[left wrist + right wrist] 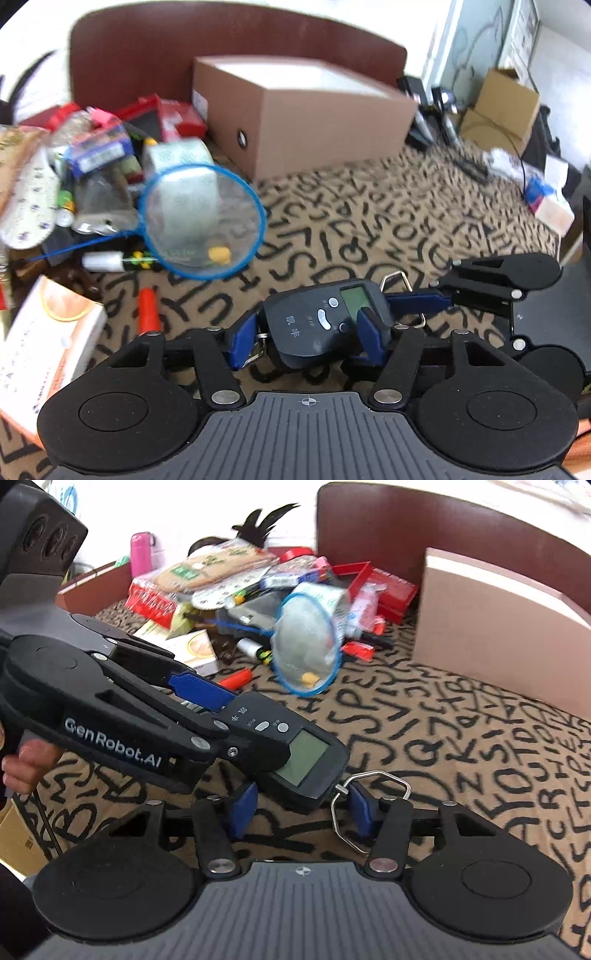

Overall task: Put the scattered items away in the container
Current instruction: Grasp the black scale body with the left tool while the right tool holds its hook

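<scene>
My left gripper is shut on a black digital hand scale, held above the letter-patterned cloth. The scale also shows in the right wrist view, clamped by the left gripper from the left. My right gripper is open around the scale's lower end, its right pad beside the metal hanging ring. In the left wrist view the right gripper's fingers reach in from the right next to the ring. The brown cardboard box, open-topped, stands at the back.
A pile of clutter lies at the left: a blue-rimmed net, tape roll, red marker, white-orange carton, red boxes. More cartons and cables lie at the far right. A brown headboard stands behind.
</scene>
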{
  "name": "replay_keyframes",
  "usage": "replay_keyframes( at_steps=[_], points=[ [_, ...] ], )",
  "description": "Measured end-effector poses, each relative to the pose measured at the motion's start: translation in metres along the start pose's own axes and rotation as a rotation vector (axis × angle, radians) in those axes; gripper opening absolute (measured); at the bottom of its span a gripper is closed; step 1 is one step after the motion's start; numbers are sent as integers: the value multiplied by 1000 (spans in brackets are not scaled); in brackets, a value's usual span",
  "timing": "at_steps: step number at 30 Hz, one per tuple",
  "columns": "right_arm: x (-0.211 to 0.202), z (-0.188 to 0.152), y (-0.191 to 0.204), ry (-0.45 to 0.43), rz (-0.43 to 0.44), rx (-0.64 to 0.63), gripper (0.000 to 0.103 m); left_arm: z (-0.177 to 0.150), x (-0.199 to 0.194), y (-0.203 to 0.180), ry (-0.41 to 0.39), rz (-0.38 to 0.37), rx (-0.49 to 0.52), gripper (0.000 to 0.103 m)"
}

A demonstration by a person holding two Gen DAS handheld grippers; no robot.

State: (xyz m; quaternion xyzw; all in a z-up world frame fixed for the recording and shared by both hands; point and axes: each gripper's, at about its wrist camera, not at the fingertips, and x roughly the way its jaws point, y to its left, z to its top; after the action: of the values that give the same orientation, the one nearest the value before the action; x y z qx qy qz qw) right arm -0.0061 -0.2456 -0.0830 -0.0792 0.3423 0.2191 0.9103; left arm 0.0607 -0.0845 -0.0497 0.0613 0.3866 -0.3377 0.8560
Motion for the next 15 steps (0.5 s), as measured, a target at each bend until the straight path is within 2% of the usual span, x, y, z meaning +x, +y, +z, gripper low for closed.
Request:
replay_keyframes(
  at_steps=[1,4,7,9,11,13,15],
  points=[
    [2,-1,-2,15,-3,-7,59,-1,3,1,12,-5,2,60],
    [6,-8,-1,20,-13,-33,59,-8,2,9,32,-44,-27,77],
    [5,-11,-4,4,-7,-35,60,-20,3,16,37,-27,-12,81],
    [6,-13,-7,-2,-5,-27,65,-22,6,15,20,-14,27,78],
    [11,-11,-7,-5,-17,-29,65,-18,9,13,19,1,41,68],
    [14,-8,-7,-11,-28,-35,61,-13,10,10,22,-8,40,63],
    [15,-5,-8,-9,-33,-18,56,-10,10,10,32,-7,24,63]
  ],
)
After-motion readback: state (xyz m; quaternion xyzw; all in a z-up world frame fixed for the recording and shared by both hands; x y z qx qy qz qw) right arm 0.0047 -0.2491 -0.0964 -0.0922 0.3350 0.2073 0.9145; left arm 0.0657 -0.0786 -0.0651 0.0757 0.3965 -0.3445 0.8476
